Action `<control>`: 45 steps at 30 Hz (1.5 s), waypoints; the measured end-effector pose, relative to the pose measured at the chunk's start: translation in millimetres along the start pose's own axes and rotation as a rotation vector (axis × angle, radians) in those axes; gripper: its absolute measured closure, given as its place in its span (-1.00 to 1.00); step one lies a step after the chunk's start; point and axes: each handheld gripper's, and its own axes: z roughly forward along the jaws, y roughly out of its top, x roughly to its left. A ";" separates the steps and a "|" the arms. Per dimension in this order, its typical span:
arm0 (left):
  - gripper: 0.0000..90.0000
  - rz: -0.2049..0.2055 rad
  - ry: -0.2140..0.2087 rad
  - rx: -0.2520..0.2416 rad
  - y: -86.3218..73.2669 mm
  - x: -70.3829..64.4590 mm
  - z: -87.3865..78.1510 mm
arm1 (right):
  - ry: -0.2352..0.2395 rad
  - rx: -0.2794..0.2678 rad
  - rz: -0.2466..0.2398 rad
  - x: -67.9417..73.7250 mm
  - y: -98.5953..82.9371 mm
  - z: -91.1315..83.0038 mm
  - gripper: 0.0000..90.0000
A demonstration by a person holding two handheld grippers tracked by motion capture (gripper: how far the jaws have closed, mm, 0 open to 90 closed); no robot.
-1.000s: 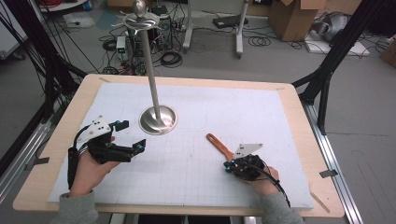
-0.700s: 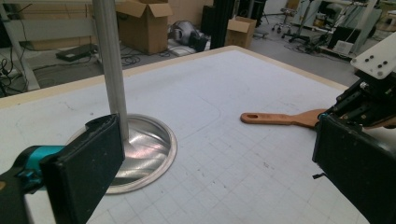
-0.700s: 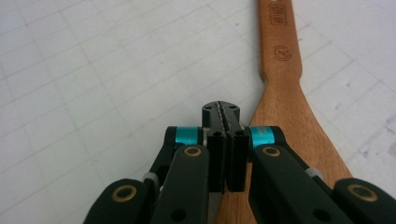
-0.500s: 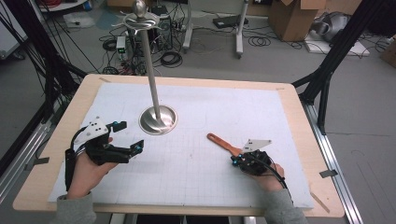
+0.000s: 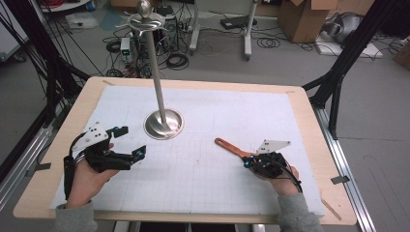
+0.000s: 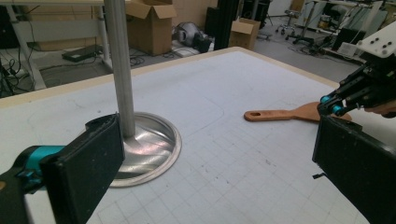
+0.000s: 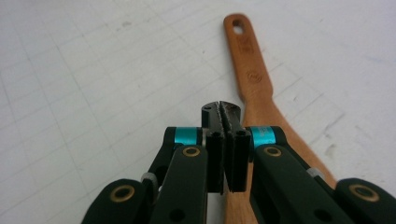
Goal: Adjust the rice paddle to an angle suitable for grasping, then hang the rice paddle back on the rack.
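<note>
right tool drawn back toward table edge, wooden spatula dragged along

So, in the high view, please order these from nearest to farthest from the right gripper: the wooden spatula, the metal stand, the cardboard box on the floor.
From the right gripper:
1. Wooden spatula, right beside the jaws, running up-left on the mat.
2. Metal stand, near the table's middle, to the left.
3. Cardboard box, on the floor beyond the table's far edge.

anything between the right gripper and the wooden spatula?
Nothing visible. The right gripper sits right over the wooden spatula, jaws shut and empty above its wide end, only bare grid mat around. The metal stand is well off to the side.
</note>
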 end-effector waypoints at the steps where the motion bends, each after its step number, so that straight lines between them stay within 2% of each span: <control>1: -0.94 -0.003 0.002 -0.003 0.0 -0.2 -0.3 | -0.003 -0.008 0.004 -0.3 0.9 -2.1 0.94; 4: -0.94 0.000 0.002 -0.005 0.6 -0.7 -1.5 | -0.011 -0.028 0.001 -2.0 2.1 -6.9 0.81; 9: -0.94 -0.003 0.005 -0.007 0.8 -0.7 -2.2 | -0.025 -0.052 -0.018 -3.1 3.4 -10.4 0.42; 17: -0.94 -0.005 0.005 -0.006 0.2 0.0 -2.8 | -0.001 -0.058 0.000 -6.8 7.5 -12.8 -0.35; 19: -0.94 -0.003 0.005 -0.004 0.1 0.4 -3.3 | -0.016 -0.059 0.011 -7.7 8.7 -13.8 -0.59; 20: -0.94 -0.003 0.007 -0.005 0.0 0.4 -3.4 | -0.018 -0.063 0.015 -8.4 9.4 -14.2 -0.65; 25: -0.94 -0.005 0.008 -0.005 -0.1 0.6 -3.3 | -0.015 -0.083 0.011 -9.4 10.2 -17.5 -0.76; 36: -0.94 -0.006 0.008 -0.006 0.0 0.0 -4.2 | -0.006 -0.080 -0.001 -8.9 10.5 -16.8 -0.75; 45: -0.94 -0.014 0.013 -0.003 -2.0 2.3 -3.4 | 0.018 -0.024 -0.009 -15.0 16.1 -12.3 -0.73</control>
